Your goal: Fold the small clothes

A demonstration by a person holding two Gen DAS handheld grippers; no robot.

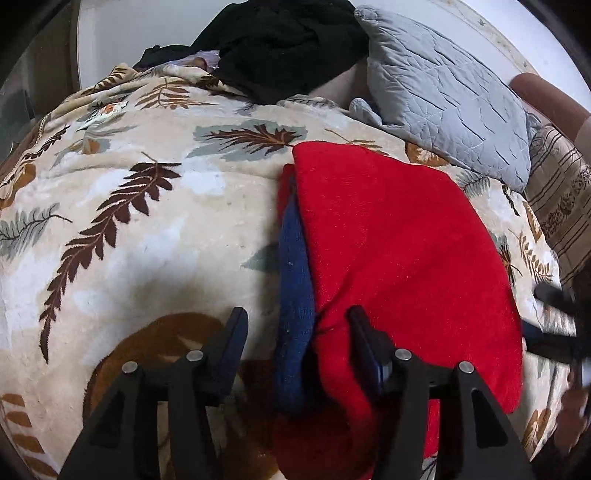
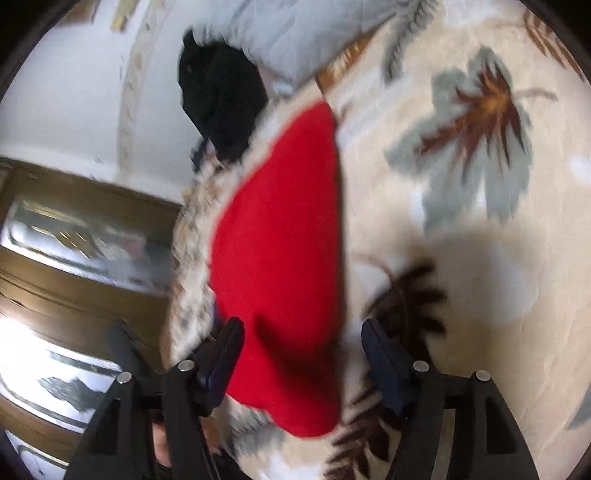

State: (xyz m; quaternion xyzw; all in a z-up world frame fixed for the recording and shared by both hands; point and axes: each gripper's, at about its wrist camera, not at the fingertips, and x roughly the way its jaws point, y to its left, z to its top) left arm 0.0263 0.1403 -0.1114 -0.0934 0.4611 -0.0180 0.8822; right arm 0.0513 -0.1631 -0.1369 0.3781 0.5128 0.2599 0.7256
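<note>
Leaf-print blanket (image 1: 155, 236), red garment (image 1: 399, 251), grey pillow (image 1: 443, 92), white wall (image 1: 140, 33)

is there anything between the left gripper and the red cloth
Nothing visible. The left gripper stands open right over the near edge of the red cloth and its blue layer, with fabric already between the jaws. The grey pillow and black garment lie farther back.
</note>
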